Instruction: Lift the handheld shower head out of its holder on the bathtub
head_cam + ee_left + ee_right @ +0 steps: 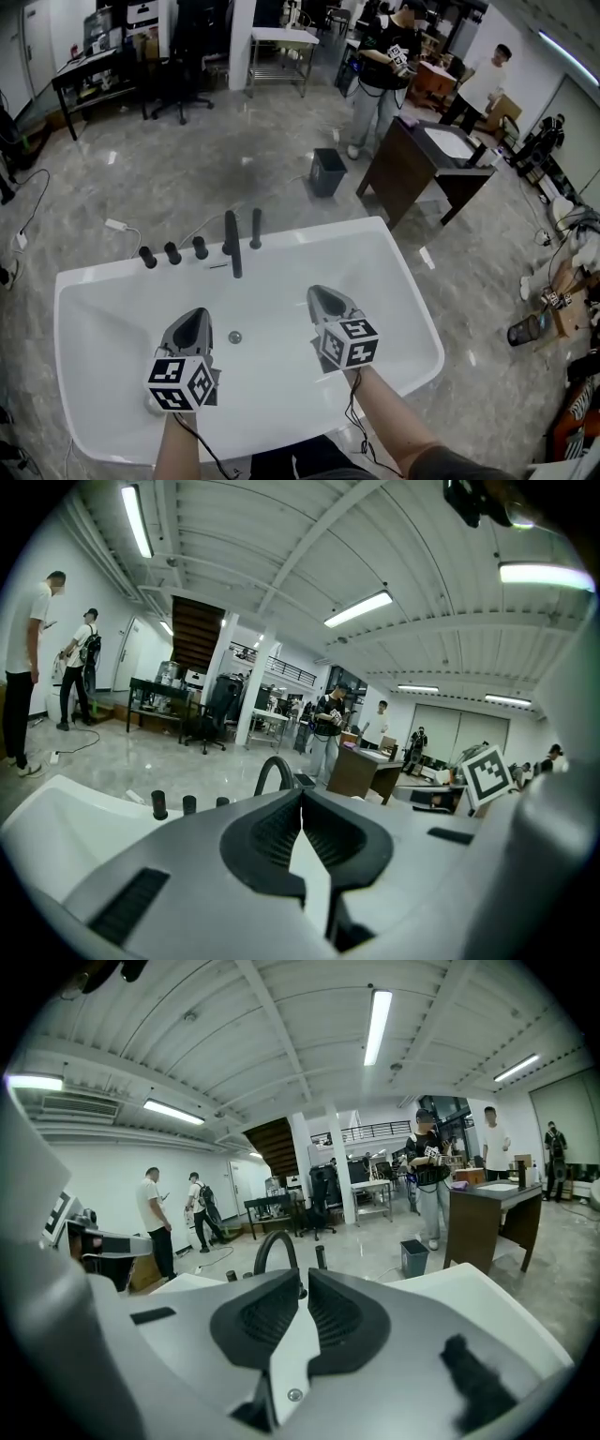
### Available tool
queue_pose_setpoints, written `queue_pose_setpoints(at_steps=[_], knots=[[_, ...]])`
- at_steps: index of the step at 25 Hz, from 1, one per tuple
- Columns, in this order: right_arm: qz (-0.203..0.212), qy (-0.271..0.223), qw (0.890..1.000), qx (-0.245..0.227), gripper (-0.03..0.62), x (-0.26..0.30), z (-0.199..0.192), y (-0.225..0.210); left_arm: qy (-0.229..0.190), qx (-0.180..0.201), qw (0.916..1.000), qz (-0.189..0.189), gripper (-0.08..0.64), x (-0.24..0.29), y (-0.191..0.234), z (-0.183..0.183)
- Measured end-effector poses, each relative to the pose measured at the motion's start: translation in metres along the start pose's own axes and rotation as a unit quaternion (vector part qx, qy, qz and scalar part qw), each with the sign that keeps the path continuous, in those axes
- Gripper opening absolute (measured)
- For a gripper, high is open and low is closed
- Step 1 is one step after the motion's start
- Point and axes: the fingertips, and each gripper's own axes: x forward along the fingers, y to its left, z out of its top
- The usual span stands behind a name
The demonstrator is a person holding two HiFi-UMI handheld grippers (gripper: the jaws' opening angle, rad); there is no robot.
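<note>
The white bathtub (pixel 394 281) fills the lower head view. On its far rim stand three black knobs (pixel 172 252), a curved black spout (pixel 232 246) and the slim black handheld shower head (pixel 255 228), upright in its holder. Both grippers hover over the tub basin, short of the fixtures and touching nothing. My left gripper (pixel 193 322) is shut and empty, its jaw tips (pixel 301 801) meeting. To its right, my right gripper (pixel 324 298) is also shut and empty (pixel 305 1281). The right gripper view shows the spout (pixel 275 1246) and the shower head (pixel 321 1256) just ahead.
The drain (pixel 234 337) lies between the grippers. Beyond the tub are a small dark bin (pixel 327 172) and a dark wooden vanity (pixel 422 164) on the grey floor. Two people (pixel 384 66) stand further back. A white cable (pixel 117 225) lies left of the tub.
</note>
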Motion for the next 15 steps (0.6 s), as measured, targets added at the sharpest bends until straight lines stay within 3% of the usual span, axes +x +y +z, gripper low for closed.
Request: queue_pose_setpoints(at_steps=[5,12,15], knots=[[0.012,0.013,1.000,-0.015,0.031,0.048,-0.008,-0.019,0.003,-0.003,0.9999,0.010,0.015,0.030,0.004,-0.004],[0.034,-0.012,0.999,-0.028,0.032,0.107,0.002,-0.038,0.010,-0.006,0.9998,0.018,0.015,0.085,0.013,-0.018],[0.043,-0.008,0.999,-0.030,0.092,0.133,-0.003,-0.041,0.012,0.000,0.9997,0.020,0.015,0.104,0.018,-0.022]])
